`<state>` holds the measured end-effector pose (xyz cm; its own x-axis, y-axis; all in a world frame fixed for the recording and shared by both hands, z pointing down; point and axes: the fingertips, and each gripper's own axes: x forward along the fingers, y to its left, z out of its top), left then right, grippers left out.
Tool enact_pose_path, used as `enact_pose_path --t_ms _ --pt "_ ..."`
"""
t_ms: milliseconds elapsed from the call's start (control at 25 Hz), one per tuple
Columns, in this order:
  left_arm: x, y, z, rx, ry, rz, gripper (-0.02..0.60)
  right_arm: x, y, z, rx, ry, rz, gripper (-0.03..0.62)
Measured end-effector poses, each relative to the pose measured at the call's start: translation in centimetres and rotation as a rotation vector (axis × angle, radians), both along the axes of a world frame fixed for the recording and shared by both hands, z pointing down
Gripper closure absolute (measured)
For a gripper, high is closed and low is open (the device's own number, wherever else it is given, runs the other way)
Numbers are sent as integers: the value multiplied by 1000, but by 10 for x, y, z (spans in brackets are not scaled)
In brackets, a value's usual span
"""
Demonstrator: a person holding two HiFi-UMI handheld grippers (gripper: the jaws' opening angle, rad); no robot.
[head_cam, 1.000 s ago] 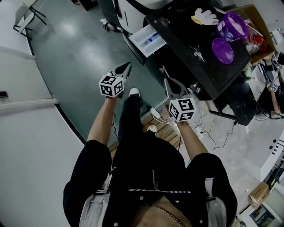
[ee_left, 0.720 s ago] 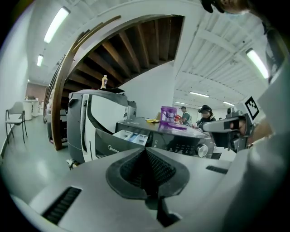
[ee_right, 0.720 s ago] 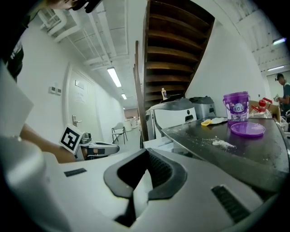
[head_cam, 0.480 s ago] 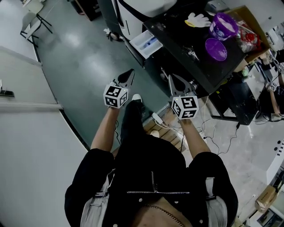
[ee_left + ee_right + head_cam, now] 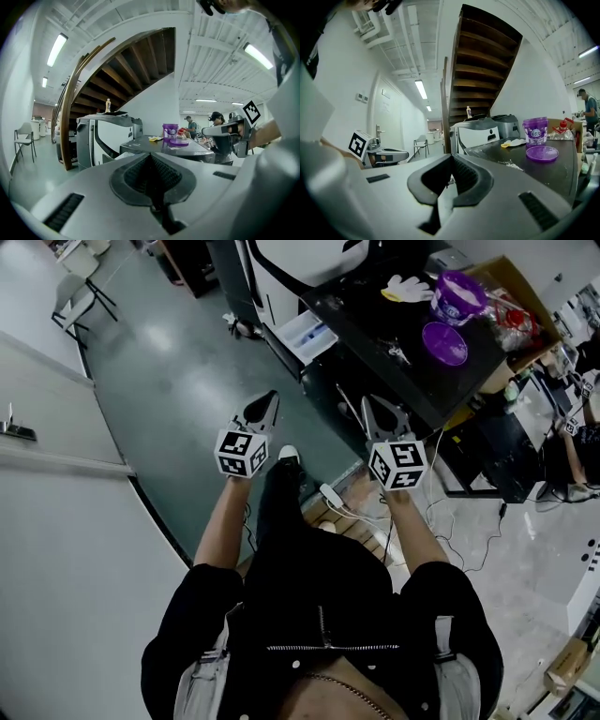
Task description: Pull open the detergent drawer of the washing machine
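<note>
Green floor (image 5: 169, 352) underfoot; detergent drawer (image 5: 305, 334) jutting open from washing machine (image 5: 300, 263), long axis pointing out toward you. You're holding left gripper (image 5: 270, 397) and right gripper (image 5: 371, 403) clenched, gripping nothing.

floor: glossy grey-green painted floor (image 5: 159, 362) with pale glare patches; lighter grey floor (image 5: 525, 549) off to the right
wall: plain white curved wall (image 5: 56, 549) on the left
stairs: dark brown wooden staircase (image 5: 136, 70), seen from underneath, rising to the white ribbed ceiling (image 5: 220, 70)
light: long fluorescent ceiling tubes (image 5: 56, 49), lit
furniture: black flat-topped table (image 5: 361, 320); light folding chair (image 5: 23, 140) far back
door: white door with metal handle (image 5: 379, 136)
</note>
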<state>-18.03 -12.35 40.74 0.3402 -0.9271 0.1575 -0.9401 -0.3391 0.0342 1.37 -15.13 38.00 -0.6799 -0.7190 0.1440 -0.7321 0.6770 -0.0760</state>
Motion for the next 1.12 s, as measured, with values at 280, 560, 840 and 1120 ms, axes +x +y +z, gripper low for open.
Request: enact_pose_path --t_ms 280,560,840,1120 --pt "12 29 -13 25 7 -9 561 11 15 -9 14 -26 1 591" --pt "17 32 -21 34 10 0 561 12 17 -12 20 -20 6 591" --pt "20 20 -32 50 -14 11 561 16 10 -17 24 -18 10 591" --pt "27 7 -38 64 -38 37 561 18 0 -19 33 -36 11 591"
